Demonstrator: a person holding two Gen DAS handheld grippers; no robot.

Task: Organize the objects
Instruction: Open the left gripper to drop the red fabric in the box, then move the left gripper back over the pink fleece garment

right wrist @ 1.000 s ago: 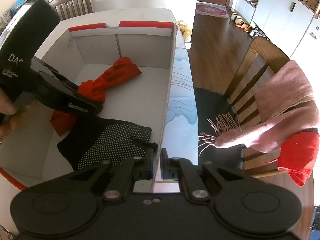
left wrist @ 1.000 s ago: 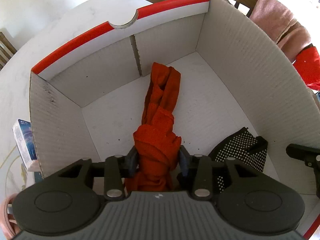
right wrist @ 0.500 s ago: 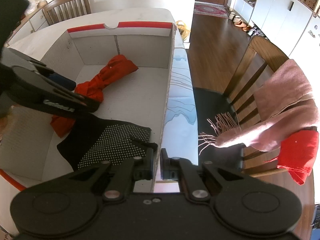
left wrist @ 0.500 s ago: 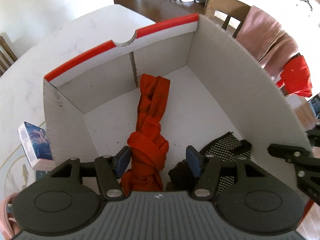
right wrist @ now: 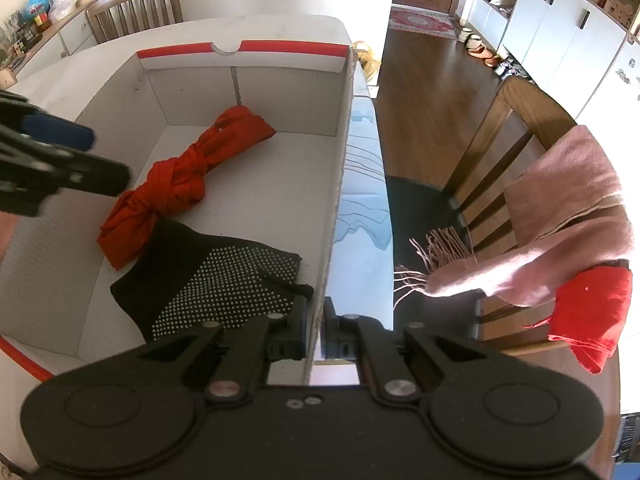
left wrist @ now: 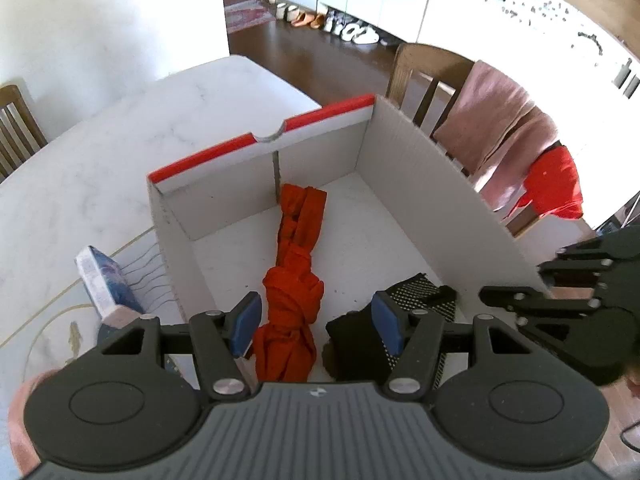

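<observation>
**Clear the box cleanly, keep its wall steady**

The left gripper (left wrist: 316, 322) hangs above the near end of the box with its jaws spread wide and nothing between them; the blue pads (left wrist: 247, 322) sit apart on either side of the knotted orange cloth (left wrist: 294, 300) below, not touching it. The right gripper (right wrist: 316, 330) is closed tight on the right wall of the cardboard box (right wrist: 340, 184), pinching it near the near corner.

The orange cloth lies along the middle of the box floor, its far end near the back wall. The black dotted glove (right wrist: 224, 280) lies in the near right corner, its cuff overlapping the cloth's near tail.

The step in hand looks like withdrawing after a drop. To do it well, lift the left gripper straight up so a pad does not snag the knot, and keep the right grip firm but still, since the thin wall could bend.

On the chair (right wrist: 496, 136) beside the surface (left wrist: 120, 160) hang a pink scarf (right wrist: 560, 208) and a red cloth (right wrist: 592, 312), likely next.
</observation>
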